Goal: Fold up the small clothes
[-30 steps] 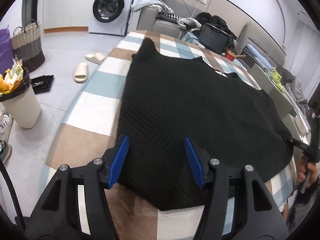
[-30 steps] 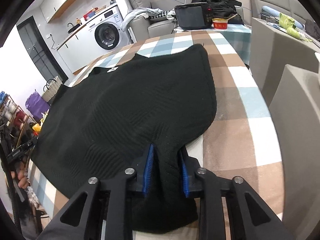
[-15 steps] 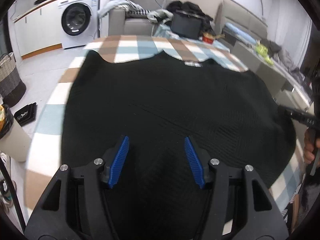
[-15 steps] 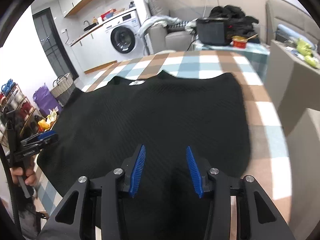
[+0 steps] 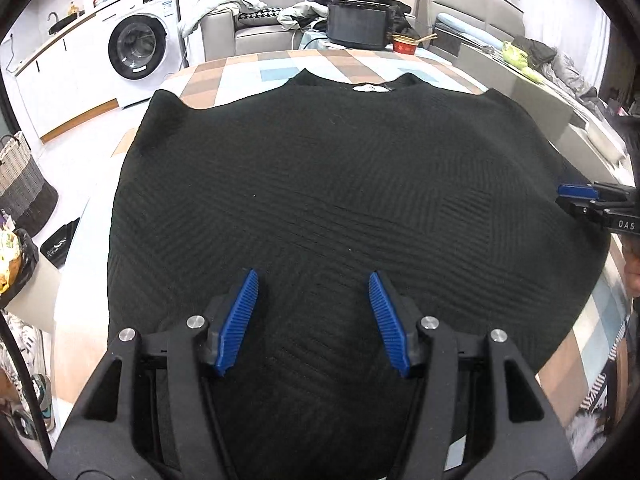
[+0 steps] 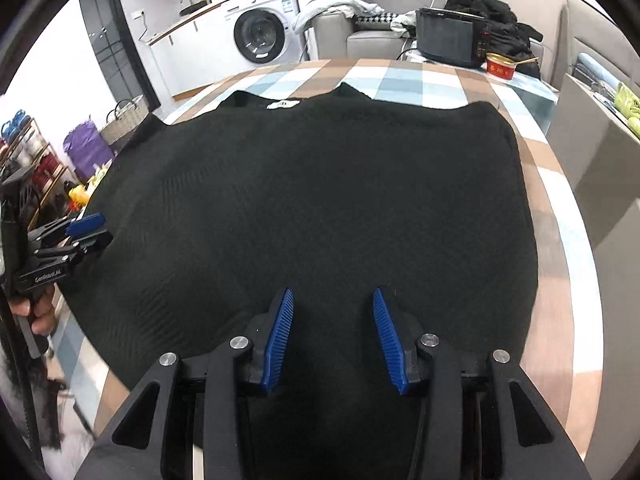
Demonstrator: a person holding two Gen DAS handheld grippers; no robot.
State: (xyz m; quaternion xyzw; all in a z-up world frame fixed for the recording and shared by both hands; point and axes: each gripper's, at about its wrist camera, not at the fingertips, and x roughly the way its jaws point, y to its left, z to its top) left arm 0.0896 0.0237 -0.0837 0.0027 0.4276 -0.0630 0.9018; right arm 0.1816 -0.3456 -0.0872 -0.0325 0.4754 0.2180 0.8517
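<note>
Lying flat: 1 black top [image 5: 332,184], 2 tongs apart.

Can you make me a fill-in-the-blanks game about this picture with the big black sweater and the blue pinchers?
1. The black sweater lies flat on a ____ tablecloth.
2. The small label at the sweater's neck is ____.
3. Behind the table stands a white ____ machine.
4. The left gripper and right gripper both hold ____.

Missing words: checked; white; washing; nothing
</note>
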